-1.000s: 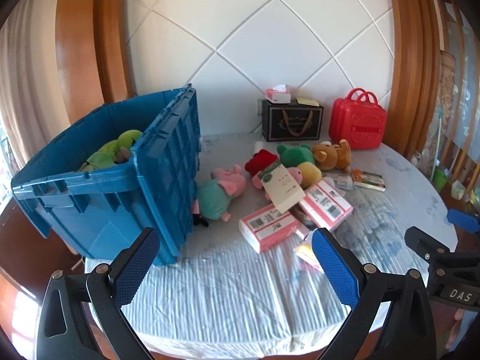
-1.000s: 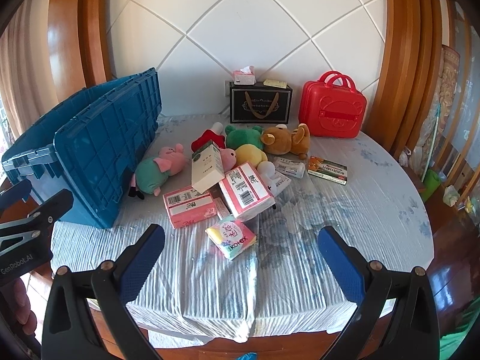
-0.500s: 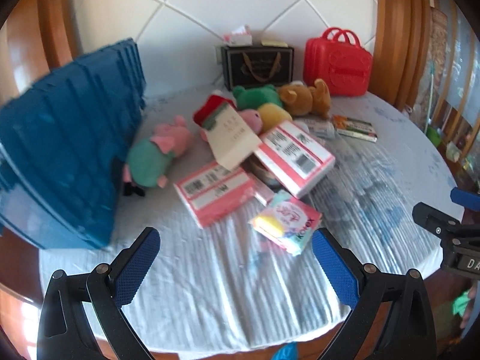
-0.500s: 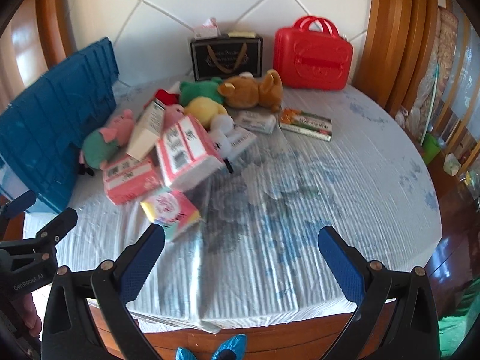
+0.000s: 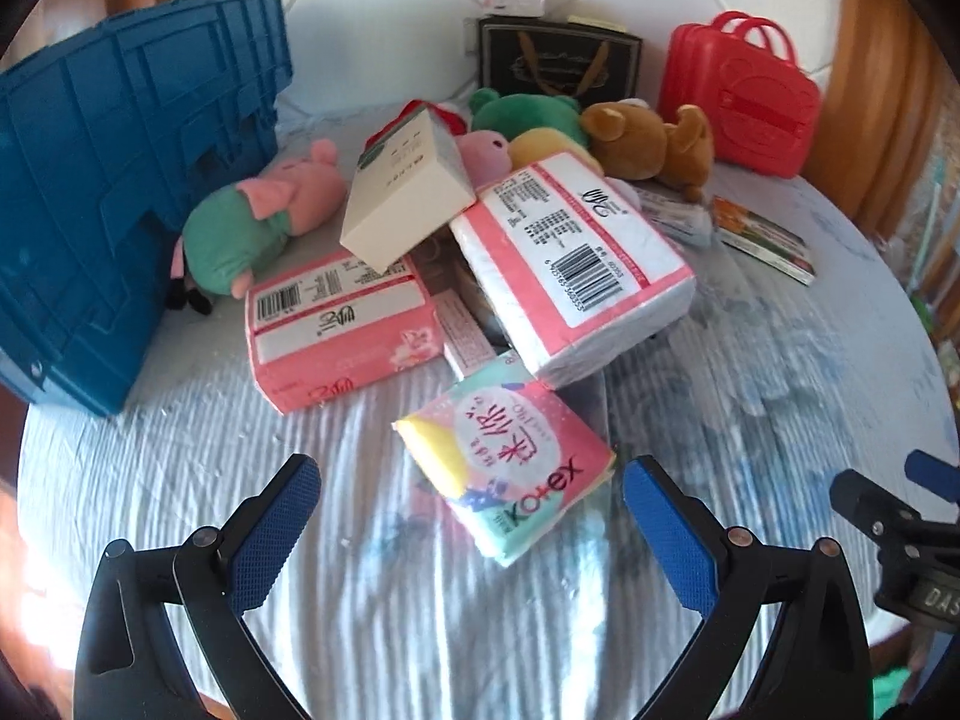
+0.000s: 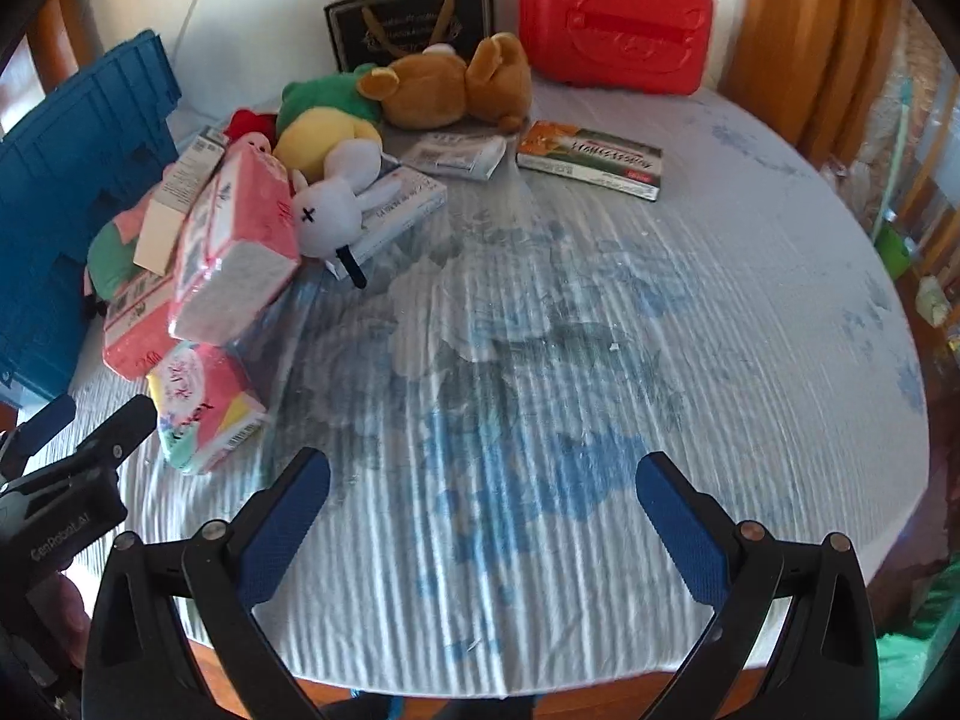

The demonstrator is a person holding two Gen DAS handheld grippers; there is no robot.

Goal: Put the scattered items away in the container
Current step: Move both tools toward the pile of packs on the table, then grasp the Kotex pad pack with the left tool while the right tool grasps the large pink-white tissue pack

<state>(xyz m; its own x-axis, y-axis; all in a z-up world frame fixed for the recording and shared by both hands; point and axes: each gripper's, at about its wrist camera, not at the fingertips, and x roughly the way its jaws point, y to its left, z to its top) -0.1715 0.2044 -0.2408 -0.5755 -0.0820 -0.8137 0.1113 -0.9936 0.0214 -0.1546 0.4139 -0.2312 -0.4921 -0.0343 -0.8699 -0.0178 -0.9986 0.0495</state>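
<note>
My left gripper is open and empty, just in front of a pink and green Kotex pack that lies between its fingertips' line and the pile; the pack also shows in the right wrist view. Behind it lie two pink tissue packs, a white box, a pig plush and a brown bear. The blue crate stands at the left. My right gripper is open and empty over bare tablecloth.
A red case and a black gift bag stand at the back by the wall. A green and orange flat box, a white rabbit plush and small packets lie mid-table. The round table's edge is close on the right.
Both grippers have moved forward and lower toward the table. The left one has closed in on the Kotex pack; the crate has slid to the left edge of view.
</note>
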